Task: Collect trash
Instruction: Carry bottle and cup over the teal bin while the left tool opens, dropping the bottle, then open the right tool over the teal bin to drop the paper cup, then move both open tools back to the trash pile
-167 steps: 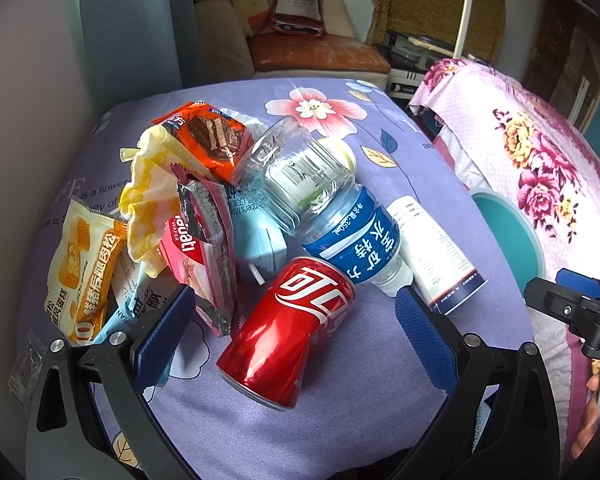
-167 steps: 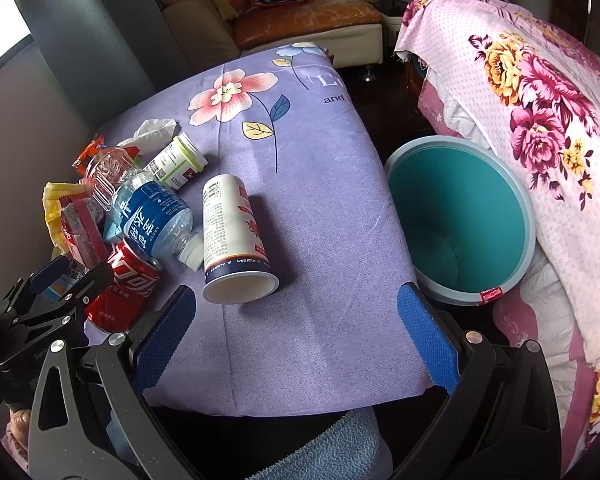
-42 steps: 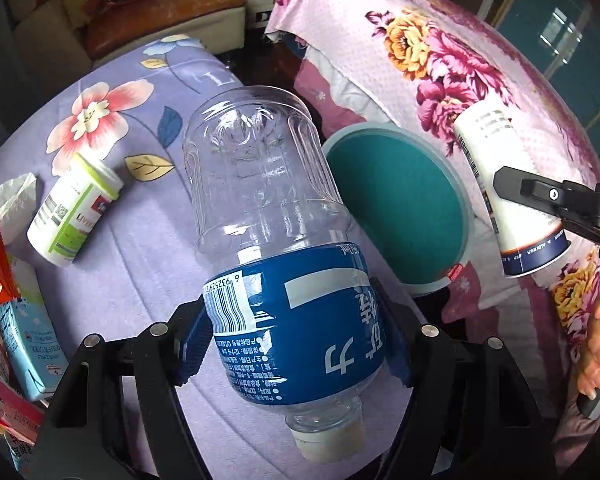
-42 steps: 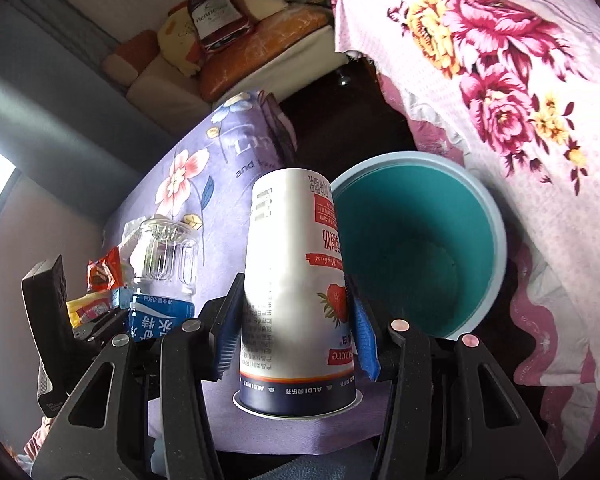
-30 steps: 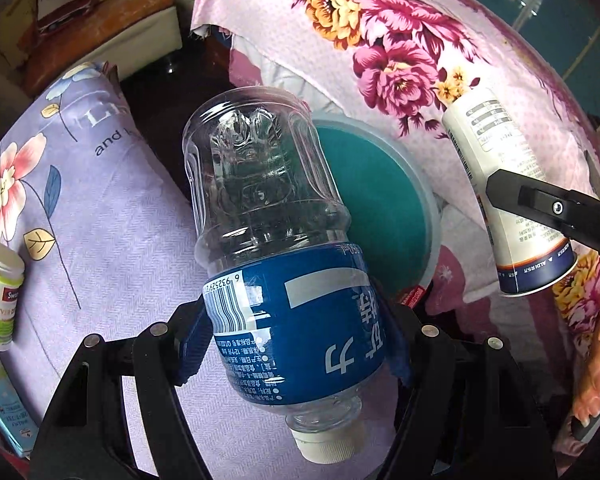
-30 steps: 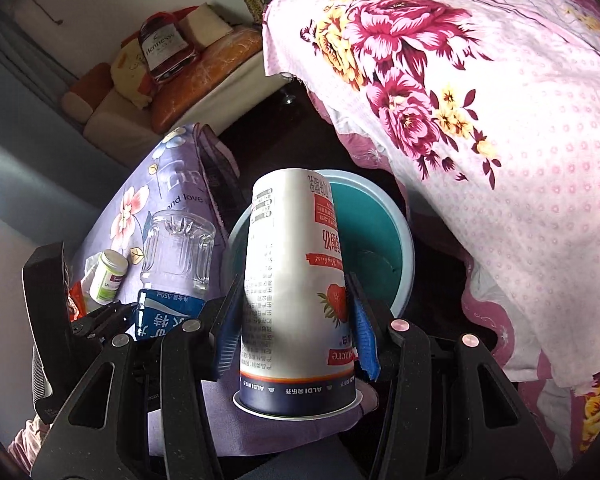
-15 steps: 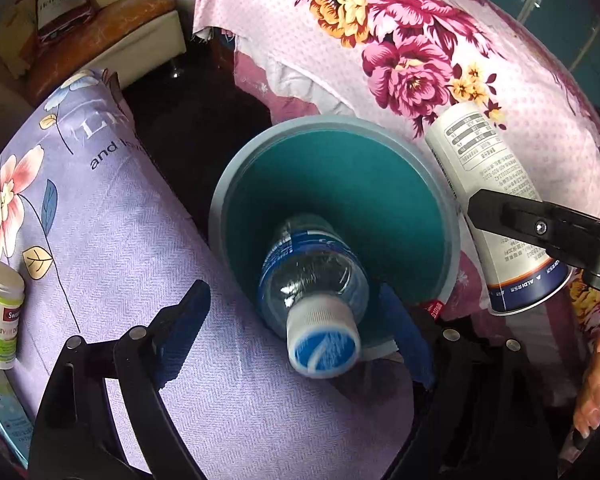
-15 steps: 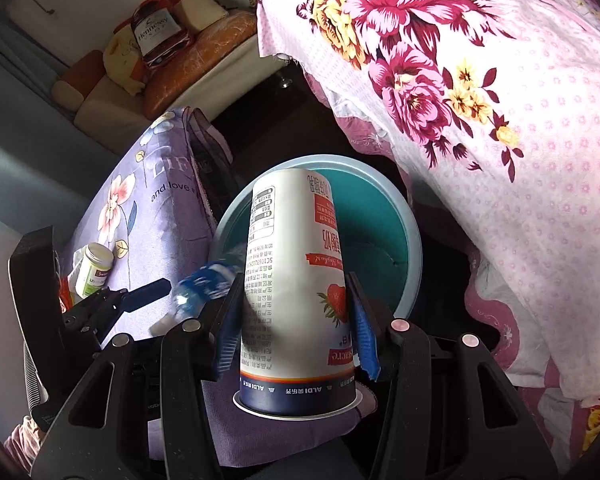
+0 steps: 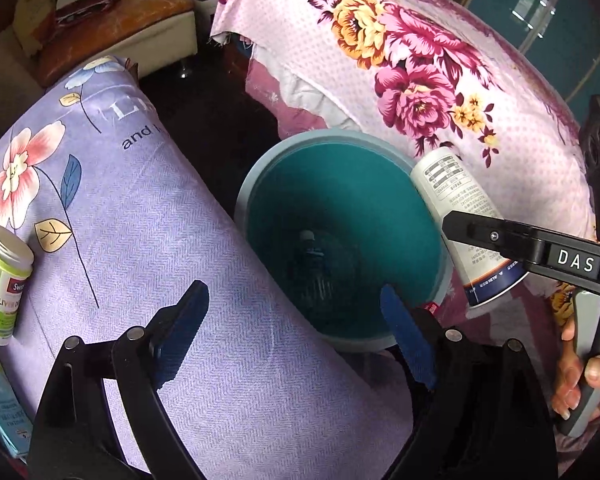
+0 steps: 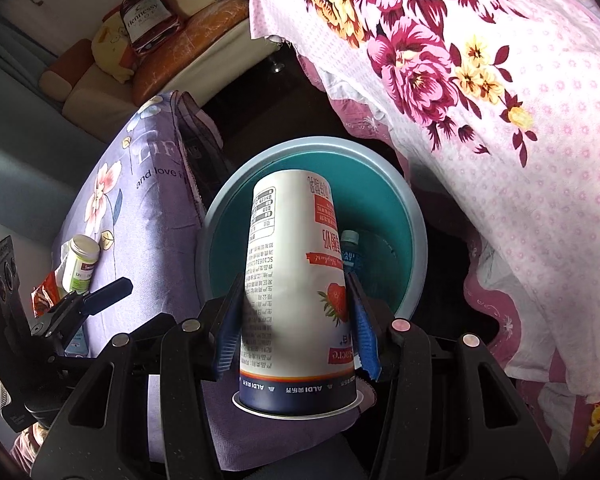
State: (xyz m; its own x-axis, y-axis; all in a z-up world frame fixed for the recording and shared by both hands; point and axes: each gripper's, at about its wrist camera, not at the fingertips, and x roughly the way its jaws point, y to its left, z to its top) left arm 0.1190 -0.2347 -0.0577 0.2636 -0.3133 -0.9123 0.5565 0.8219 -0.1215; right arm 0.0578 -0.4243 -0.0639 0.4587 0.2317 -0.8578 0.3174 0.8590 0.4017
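A teal bin point(image 9: 244, 196) stands on the floor between the purple-clothed table and a pink floral cover. The blue-labelled water bottle point(image 9: 316, 264) lies at its bottom; in the right wrist view its cap and label point(image 10: 352, 254) peek out past the cup. My left gripper point(image 9: 292, 294) is open and empty, above the bin's near rim and the table edge. My right gripper point(image 10: 294, 284) holds a white strawberry yogurt cup point(image 10: 296, 280) over the bin point(image 10: 418, 216), mouth toward the camera. Its jaws are just easing open, pads still against the cup. The cup point(image 9: 456, 196) hangs at the bin's right rim.
A green-and-white supplement bottle point(image 9: 4, 284) lies on the purple floral cloth point(image 9: 120, 240), with a light blue carton point(image 9: 0, 412) at the lower left. The pink floral cover point(image 9: 420, 80) rises right of the bin. A hand point(image 9: 580, 376) grips the right gripper's handle. A sofa point(image 9: 120, 32) stands behind.
The left gripper opened and the water bottle dropped, falling cap-up into the bin and now lying at its bottom. The right gripper brought the cup lower over the bin.
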